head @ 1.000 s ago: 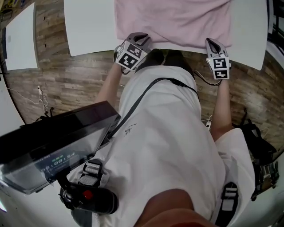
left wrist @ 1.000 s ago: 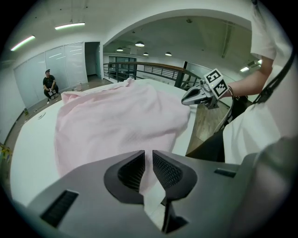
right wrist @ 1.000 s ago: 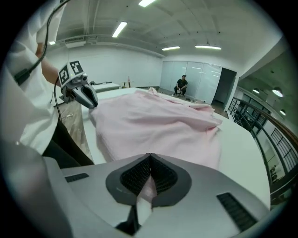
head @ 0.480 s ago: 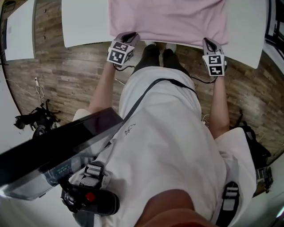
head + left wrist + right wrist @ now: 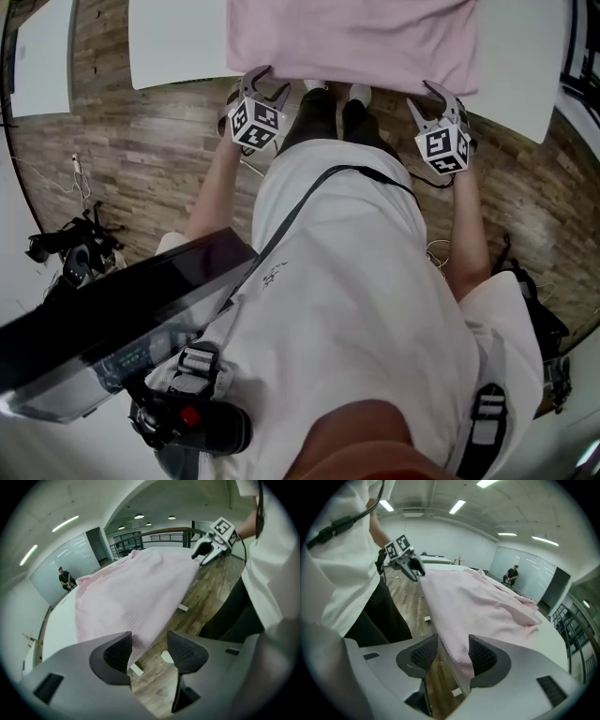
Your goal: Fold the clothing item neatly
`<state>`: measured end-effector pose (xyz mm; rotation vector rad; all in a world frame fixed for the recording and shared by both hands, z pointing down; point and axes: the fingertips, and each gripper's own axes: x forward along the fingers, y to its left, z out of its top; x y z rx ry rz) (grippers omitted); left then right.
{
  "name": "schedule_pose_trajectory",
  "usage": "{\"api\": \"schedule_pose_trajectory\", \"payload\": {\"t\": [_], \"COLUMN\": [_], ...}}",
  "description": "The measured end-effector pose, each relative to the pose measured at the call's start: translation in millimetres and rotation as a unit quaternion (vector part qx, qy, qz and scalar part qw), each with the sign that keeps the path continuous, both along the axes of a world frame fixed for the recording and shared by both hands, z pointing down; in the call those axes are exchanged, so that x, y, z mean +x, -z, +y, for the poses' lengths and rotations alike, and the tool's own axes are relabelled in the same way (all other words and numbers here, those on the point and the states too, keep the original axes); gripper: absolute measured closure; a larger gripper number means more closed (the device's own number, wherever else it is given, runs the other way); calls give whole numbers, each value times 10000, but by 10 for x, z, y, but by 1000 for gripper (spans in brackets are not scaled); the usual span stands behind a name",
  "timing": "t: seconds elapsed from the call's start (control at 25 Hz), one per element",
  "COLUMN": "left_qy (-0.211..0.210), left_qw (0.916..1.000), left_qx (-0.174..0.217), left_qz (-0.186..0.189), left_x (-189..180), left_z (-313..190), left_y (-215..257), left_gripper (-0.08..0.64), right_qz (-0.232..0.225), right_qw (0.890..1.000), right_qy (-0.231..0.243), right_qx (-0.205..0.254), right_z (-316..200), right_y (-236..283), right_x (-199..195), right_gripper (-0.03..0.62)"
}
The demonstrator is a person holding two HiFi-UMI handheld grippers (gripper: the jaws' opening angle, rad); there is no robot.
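A pink garment (image 5: 352,42) lies spread on the white table (image 5: 178,47), its near hem hanging over the table's front edge. My left gripper (image 5: 265,82) stands at the hem's left corner and my right gripper (image 5: 429,96) at its right corner. Both sets of jaws have just been opening and now stand apart. In the left gripper view the garment (image 5: 136,588) corner hangs just beyond the open left gripper (image 5: 149,641), loose. In the right gripper view the hem (image 5: 461,660) droops between the right gripper's (image 5: 452,648) pads, unpressed.
Wooden floor runs under the table's front edge. A second white table (image 5: 37,56) stands at the far left. Black gear with cables (image 5: 70,253) lies on the floor at left, a dark bag (image 5: 534,319) at right. A person (image 5: 65,578) stands far off by a glass wall.
Both grippers were shut on the garment's near hem; now both have opened and let it go. They have drawn back a little from the table edge.
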<state>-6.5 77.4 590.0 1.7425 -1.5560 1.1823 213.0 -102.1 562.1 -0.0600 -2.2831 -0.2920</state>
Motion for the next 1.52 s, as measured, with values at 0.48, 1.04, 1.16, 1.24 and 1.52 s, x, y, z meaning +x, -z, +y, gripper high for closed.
{"api": "schedule_pose_trajectory", "payload": {"t": [0.48, 1.04, 1.16, 1.24, 1.52], "left_qy": [-190, 49, 117, 27, -381], "left_qw": [9996, 9925, 9906, 9896, 9918], "left_qx": [166, 525, 453, 376, 396], "left_qz": [-116, 1103, 1283, 1386, 1157], "left_x": [117, 536, 698, 815, 636], "left_z": [-186, -41, 74, 175, 427], "left_y": [0, 448, 512, 579, 1008], "left_gripper": [420, 532, 532, 532, 532], "right_qz": [420, 26, -71, -62, -179], "right_qw": [9985, 9979, 9962, 9957, 9942], "right_qy": [104, -645, -839, -890, -980], "right_qx": [347, -69, -205, -246, 416], "right_z": [37, 76, 151, 233, 401], "right_y": [-149, 237, 340, 396, 880], "right_x": [96, 482, 620, 741, 557], "right_gripper": [555, 568, 568, 568, 568]}}
